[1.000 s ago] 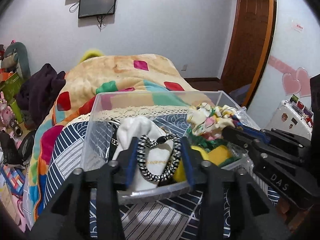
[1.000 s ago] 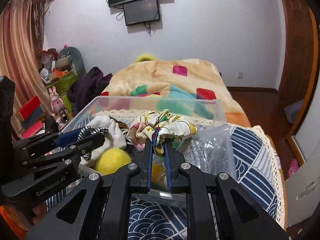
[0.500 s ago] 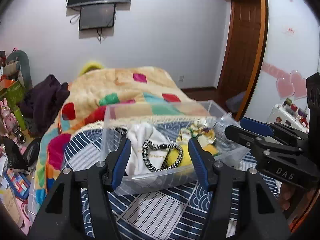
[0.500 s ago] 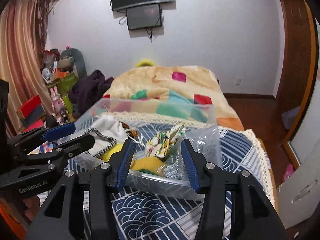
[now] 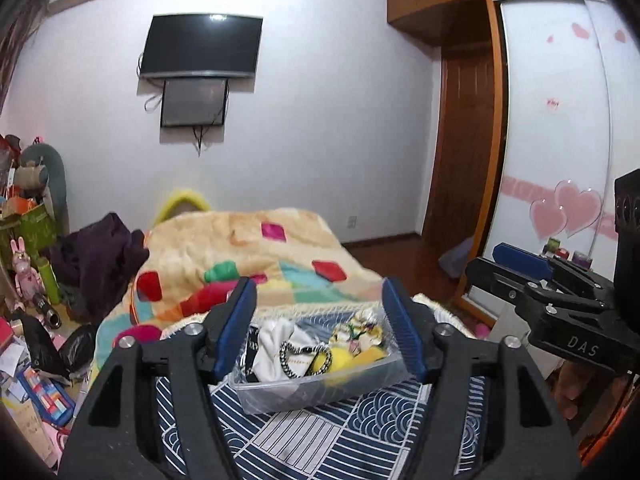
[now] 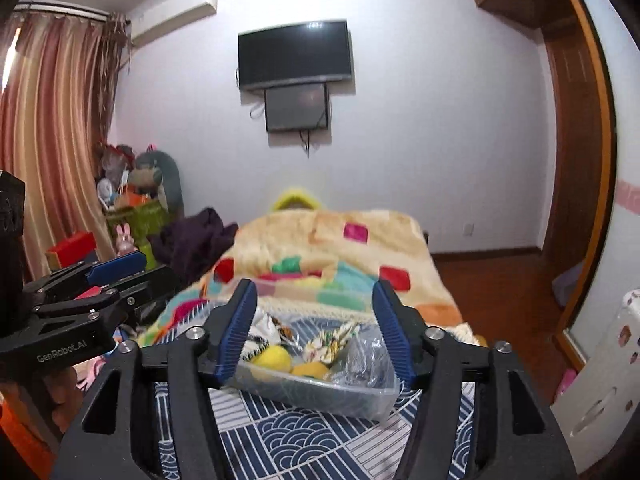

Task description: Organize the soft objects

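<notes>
since a second ago both grippers have let go and pulled back: the left gripper (image 5: 318, 324) and right gripper (image 6: 314, 326) hang empty, fingers spread wide, above the clear plastic bin (image 5: 320, 386) holding the black-and-white braided scrunchie (image 5: 306, 358) and floral fabric scrunchie (image 6: 332, 340). gripper bodies read "das" and "genrobot.ai". the bin sits on a navy patterned bedspread (image 6: 296, 440); a wall-mounted television (image 6: 295, 55) hangs opposite.

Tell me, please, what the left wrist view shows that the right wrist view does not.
Only the left wrist view shows the pink hearts on the wardrobe door and the black-and-white braided band in the bin. Only the right wrist view shows the striped curtain and the air conditioner. Both show the clear bin of soft things, the patchwork blanket, the television and both grippers open.
</notes>
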The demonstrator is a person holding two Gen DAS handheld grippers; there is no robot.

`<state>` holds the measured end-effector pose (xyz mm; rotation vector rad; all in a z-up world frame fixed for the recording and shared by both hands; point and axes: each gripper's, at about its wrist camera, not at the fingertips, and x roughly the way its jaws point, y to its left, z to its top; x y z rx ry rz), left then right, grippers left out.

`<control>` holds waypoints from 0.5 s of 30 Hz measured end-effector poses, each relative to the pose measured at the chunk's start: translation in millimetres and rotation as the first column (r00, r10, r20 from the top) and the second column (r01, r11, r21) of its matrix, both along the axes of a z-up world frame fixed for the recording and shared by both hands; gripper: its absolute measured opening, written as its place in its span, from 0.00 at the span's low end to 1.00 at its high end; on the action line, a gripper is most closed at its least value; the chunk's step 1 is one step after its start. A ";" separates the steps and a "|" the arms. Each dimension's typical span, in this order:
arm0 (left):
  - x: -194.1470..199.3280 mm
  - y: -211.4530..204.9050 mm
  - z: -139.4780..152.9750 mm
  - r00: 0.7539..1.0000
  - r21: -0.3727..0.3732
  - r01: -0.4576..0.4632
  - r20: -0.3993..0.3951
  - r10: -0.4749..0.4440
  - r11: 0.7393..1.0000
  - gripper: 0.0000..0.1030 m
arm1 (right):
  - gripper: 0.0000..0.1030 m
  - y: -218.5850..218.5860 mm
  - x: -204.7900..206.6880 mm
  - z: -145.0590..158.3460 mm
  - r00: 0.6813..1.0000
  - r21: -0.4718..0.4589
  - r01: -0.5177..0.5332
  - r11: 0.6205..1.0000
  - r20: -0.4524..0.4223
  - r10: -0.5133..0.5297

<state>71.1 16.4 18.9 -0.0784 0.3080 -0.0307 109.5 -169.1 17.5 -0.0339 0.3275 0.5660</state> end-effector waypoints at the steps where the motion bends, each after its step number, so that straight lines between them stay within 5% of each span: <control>1: -4.4 -0.4 3.5 1.000 0.001 -0.001 0.014 0.001 1.000 0.71 | 0.56 -1.8 -3.9 3.6 1.000 0.006 0.001 1.000 0.014 -0.001; 8: -31.3 -5.8 20.4 0.995 0.026 -0.023 0.092 0.021 0.999 0.82 | 0.80 -4.8 -23.4 18.5 0.994 0.026 0.025 0.999 0.101 -0.027; 15: -46.8 -11.3 25.5 0.990 0.047 -0.048 0.138 0.041 0.998 0.98 | 0.88 -6.5 -33.7 23.4 0.991 0.054 0.028 0.998 0.131 -0.034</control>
